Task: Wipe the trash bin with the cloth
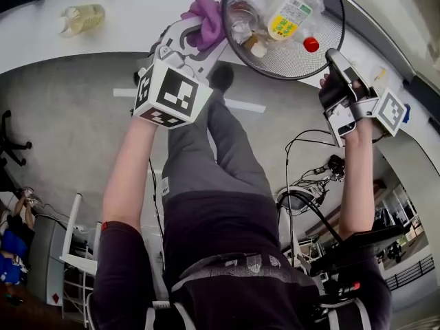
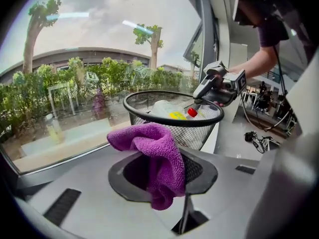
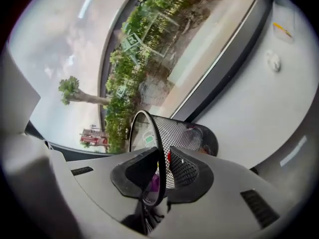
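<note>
Left tongs hold cloth; right tongs pinch trash bin rim, plain only in their view.

A window onto green trees lights a white sill and grey floor

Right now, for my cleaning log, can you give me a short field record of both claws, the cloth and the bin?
left claw: shut on purple cloth, held beside the bin's rim
right claw: shut on mesh trash bin, at its rim
bin contents: red-capped plastic bottle, clear wrappers
elsewhere: yellowish bottle on the ledge, apart from the bin
</note>
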`<action>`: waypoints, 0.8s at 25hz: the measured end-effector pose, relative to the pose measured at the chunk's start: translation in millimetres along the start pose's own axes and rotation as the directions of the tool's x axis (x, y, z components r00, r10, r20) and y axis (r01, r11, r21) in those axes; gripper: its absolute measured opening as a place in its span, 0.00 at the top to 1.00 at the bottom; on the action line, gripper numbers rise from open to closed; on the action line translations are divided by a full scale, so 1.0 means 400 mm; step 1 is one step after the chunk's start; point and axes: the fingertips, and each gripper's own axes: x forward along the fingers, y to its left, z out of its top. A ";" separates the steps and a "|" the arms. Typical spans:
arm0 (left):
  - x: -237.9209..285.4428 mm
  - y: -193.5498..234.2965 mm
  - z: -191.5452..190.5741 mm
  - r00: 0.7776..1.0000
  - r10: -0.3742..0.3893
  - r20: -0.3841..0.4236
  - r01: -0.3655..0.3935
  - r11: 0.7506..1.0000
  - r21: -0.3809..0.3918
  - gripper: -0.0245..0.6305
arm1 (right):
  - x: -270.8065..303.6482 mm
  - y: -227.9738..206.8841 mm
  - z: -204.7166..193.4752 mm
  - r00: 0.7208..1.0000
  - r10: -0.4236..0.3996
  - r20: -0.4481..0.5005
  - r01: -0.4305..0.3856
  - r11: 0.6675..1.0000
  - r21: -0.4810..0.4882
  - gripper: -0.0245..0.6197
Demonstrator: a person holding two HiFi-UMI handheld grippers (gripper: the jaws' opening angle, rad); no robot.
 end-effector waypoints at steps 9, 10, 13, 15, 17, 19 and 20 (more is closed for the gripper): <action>-0.042 -0.106 -0.018 0.993 -0.114 0.009 0.114 0.993 -0.014 0.78 | -0.036 -0.024 -0.151 1.000 0.028 -0.011 -0.024 0.961 0.277 0.86; -0.042 -0.117 -0.015 0.993 -0.120 0.006 0.120 0.993 -0.019 0.79 | -0.041 -0.025 -0.160 0.999 0.033 -0.005 -0.030 0.953 0.300 0.86; -0.048 -0.153 -0.016 0.988 -0.153 0.000 0.153 0.988 -0.029 0.79 | -0.044 -0.025 -0.192 0.999 0.035 0.006 -0.035 0.944 0.328 0.87; -0.049 -0.182 -0.022 0.984 -0.176 -0.007 0.176 0.984 -0.028 0.78 | -0.040 -0.021 -0.225 0.999 0.039 -0.014 -0.032 0.940 0.340 0.88; -0.040 -0.208 -0.022 0.981 -0.191 -0.008 0.191 0.981 -0.034 0.78 | -0.033 -0.012 -0.264 0.998 0.051 -0.046 -0.032 0.935 0.353 0.89; -0.028 -0.218 -0.016 0.981 -0.193 0.002 0.193 0.980 -0.056 0.78 | -0.028 -0.005 -0.293 0.996 0.052 -0.072 -0.024 0.939 0.343 0.90; -0.024 -0.213 -0.013 0.983 -0.185 0.010 0.185 0.980 -0.072 0.78 | -0.025 0.000 -0.303 0.995 0.053 -0.082 -0.023 0.944 0.329 0.90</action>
